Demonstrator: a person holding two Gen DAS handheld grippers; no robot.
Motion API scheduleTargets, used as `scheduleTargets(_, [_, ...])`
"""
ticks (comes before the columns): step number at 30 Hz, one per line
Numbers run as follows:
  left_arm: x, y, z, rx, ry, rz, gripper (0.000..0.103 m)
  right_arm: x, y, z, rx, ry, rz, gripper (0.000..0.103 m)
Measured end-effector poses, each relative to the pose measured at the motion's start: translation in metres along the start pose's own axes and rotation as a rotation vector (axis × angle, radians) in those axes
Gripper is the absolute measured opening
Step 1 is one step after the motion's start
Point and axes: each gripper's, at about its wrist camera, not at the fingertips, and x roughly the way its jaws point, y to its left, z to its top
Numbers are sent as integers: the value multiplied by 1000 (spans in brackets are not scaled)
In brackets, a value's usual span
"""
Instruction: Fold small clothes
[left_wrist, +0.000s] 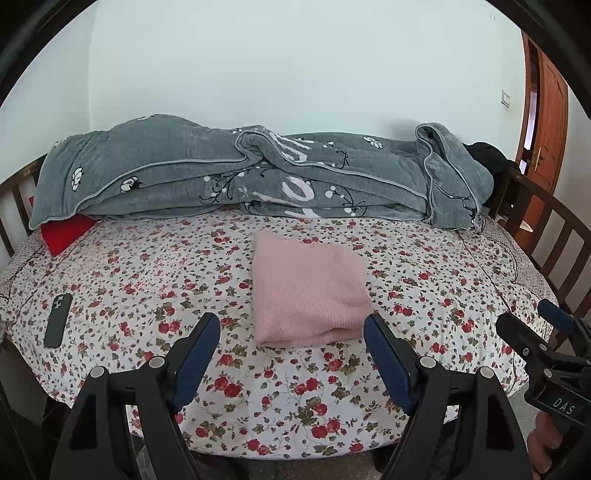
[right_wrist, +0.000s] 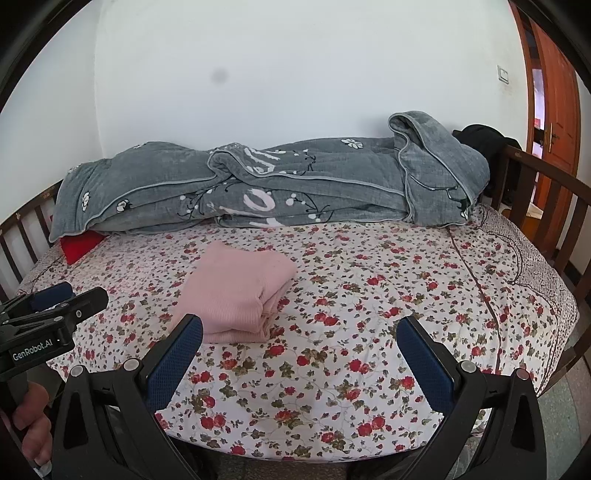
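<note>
Held wide apart and empty, both pairs of blue-padded fingers: left gripper (left_wrist: 291, 325) poised over the near edge of the bed, right gripper (right_wrist: 301, 328) likewise, neither touching cloth. Lay just beyond the left gripper's tips, flat on the floral bedsheet (left_wrist: 332, 413), a pink garment (left_wrist: 308, 291), already folded into a thick rectangle with layered edges facing the near side; sat left of the right gripper's line in the right wrist view (right_wrist: 240, 291). Looked finished, or close to it, as a judgement. Risked undoing the fold if pinched by the top layer only, since loose stacked edges would peel open when lifted. Risked dragging and rucking the soft sheet beneath with a low, scraping approach. Could also have caught the phone (left_wrist: 57, 319) lying well to the left with a broad sweep. Farther back, heaped along the wall, a grey quilt (left_wrist: 229, 173), with a red item (left_wrist: 64, 234) poking out beneath, mostly covered and unidentifiable. Hard to make out too: a dark bundle (right_wrist: 484, 140) on the far rail, the garment's type, any sleeves tucked inside, and any other small clothes awaiting folding, none seen.
</note>
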Motion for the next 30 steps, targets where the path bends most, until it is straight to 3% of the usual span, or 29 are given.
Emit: scheduleTargets(30, [-5, -2, 5, 1, -12, 2, 79, 2, 5, -1, -1, 3, 9, 103])
